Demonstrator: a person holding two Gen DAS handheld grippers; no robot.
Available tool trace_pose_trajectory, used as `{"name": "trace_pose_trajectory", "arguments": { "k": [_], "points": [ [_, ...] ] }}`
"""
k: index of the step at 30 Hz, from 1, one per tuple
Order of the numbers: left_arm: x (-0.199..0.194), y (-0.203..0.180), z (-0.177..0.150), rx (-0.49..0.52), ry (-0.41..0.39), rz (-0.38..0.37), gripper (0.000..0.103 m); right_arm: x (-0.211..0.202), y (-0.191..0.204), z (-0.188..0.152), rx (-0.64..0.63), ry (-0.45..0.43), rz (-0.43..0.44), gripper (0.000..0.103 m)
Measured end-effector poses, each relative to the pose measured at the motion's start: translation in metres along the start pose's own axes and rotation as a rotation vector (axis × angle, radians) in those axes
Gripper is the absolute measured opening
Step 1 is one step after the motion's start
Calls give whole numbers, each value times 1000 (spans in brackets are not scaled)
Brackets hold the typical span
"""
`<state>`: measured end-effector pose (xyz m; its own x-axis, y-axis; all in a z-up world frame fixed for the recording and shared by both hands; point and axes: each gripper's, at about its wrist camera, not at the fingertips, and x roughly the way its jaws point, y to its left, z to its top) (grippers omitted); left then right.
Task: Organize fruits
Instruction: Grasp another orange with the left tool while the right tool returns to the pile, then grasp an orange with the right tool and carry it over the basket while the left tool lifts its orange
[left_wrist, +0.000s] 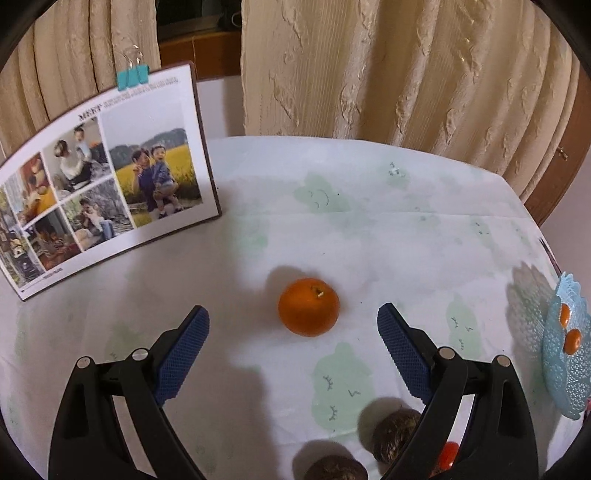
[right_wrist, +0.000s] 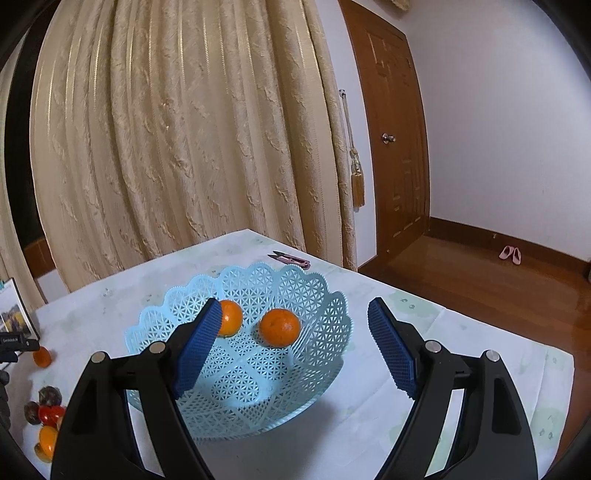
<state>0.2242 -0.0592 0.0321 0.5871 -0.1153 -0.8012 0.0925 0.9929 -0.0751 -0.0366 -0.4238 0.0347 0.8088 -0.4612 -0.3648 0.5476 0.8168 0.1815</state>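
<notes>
The left gripper (left_wrist: 293, 317) hangs over the white cloth-covered table (left_wrist: 406, 236) with its blue-padded jaws wide apart, and a round orange tangerine (left_wrist: 308, 306) lies on the cloth between them, untouched. The right gripper (right_wrist: 295, 317) points at the pale blue lattice plastic basket (right_wrist: 177, 306), its jaws likewise spread and empty; two more orange tangerines (right_wrist: 279, 327) rest inside that basket

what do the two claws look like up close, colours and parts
Both look alike. The left claw and the right claw each have two glossy black plastic arms with triangular cut-outs and round silver rivets at the joints. Each finger carries a flat, dark blue pad with a fine diamond grip texture. No cables, markings or sleeves show.
</notes>
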Motion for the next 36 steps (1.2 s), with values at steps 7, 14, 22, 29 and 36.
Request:
{"name": "trace_pose_trajectory", "arguments": {
  "k": [7,14,22,29,36],
  "points": [
    [25,2,3,-13,47,-5,76,3,12,-3,-51,4,-13,83],
    [25,-2,-1,-1,63,-63,40,-12,25,-6,-63,13,11,83],
    [-14,-3,11,1,-23,-77,40,-42,91,-24,-128,171,329,83],
    [-64,0,20,-14,-123,-118,40,-42,143,-53,-149,388,518,83],
    [-109,2,20,-23,-217,-161,40,-31,183,-81,-181,533,569,75]
  ]
}}
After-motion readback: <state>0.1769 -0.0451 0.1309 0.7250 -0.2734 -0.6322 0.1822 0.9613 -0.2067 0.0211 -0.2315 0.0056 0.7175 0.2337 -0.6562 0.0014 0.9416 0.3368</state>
